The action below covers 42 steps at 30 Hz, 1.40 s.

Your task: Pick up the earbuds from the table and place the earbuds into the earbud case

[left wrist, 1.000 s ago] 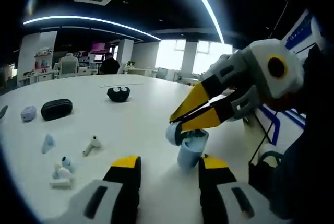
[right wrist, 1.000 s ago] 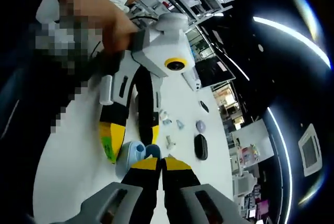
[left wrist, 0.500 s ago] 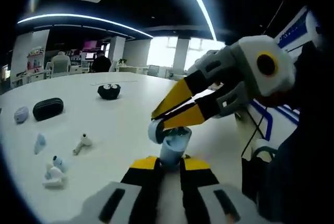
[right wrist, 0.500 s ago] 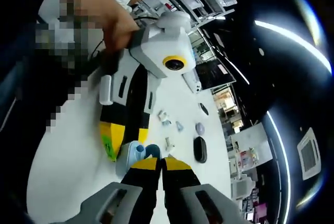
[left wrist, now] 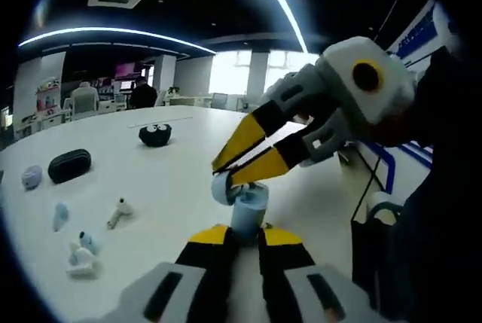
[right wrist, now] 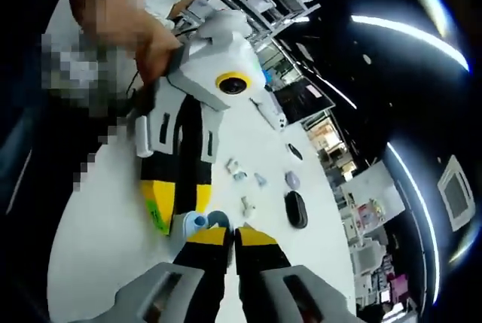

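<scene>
The light blue earbud case stands upright on the white bench, lid swung open to one side. The left claw is clamped on the case's lower body, its yellow-tipped jaws drawn in against both sides. The right claw reaches in over the case, its jaws nearly together with their tips at the lid and the case mouth; whether they pinch an earbud there cannot be told.

In the right gripper view the case sits just beyond the right claw, whose jaws are together, with the left claw gripping the case from the far side and a person's hand on its handle.

Away from the case, across open bench, lie a white stemmed earbud, a pale blue earbud and a small cluster of earbuds near the bench's near edge. Farther from the case are a black oval case, a lilac case and a black round thing with two white eyes. The bench edge beside the case drops off close behind the right claw.
</scene>
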### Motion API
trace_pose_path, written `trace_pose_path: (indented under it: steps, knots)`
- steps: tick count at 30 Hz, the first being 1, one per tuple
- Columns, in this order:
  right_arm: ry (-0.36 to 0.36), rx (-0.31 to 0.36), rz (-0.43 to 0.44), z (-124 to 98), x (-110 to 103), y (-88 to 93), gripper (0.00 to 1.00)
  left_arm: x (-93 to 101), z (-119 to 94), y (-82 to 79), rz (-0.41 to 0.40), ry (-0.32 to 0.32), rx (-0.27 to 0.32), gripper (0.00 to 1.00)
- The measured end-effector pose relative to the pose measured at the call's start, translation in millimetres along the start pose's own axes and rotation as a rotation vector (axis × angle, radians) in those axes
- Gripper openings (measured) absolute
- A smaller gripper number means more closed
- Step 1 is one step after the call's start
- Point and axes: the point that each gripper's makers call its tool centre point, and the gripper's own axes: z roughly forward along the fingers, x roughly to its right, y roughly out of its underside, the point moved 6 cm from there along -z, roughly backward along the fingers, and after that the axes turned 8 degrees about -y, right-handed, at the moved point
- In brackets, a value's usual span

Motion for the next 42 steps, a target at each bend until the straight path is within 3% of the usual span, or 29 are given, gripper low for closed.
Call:
trace_pose_path:
  steps: [4,11,19,25,34,38,42]
  knots:
    - [-0.006,0.059,0.119,-2.5,-0.3,1.1,0.04,2.2,-0.6,-0.3,0.033,-0.01,-0.008,0.17]
    - [-0.005,0.118,0.243,-5.5,-1.4,2.4,0.06,2.7,-1.2,0.4,0.051,-0.019,-0.006,0.17]
    - [-0.003,0.147,0.274,-4.9,-4.5,-4.3,0.07,2.6,-2.1,0.7,0.063,-0.024,-0.007,0.17]
    - [0.0,0.195,0.374,-7.5,-5.8,-7.1,0.07,1.9,-3.2,1.2,0.066,-0.025,-0.007,0.17]
    - [0.042,0.312,0.538,-32.7,0.7,-9.0,0.08,1.8,-3.3,1.1,0.07,-0.027,-0.011,0.17]
    - [0.073,0.345,0.598,-45.3,4.0,-3.0,0.08,1.8,-3.3,1.0,0.071,-0.029,-0.013,0.17]
    - [0.115,0.371,0.723,-55.9,7.7,9.4,0.11,1.9,-3.2,0.8,0.071,-0.031,-0.014,0.17]
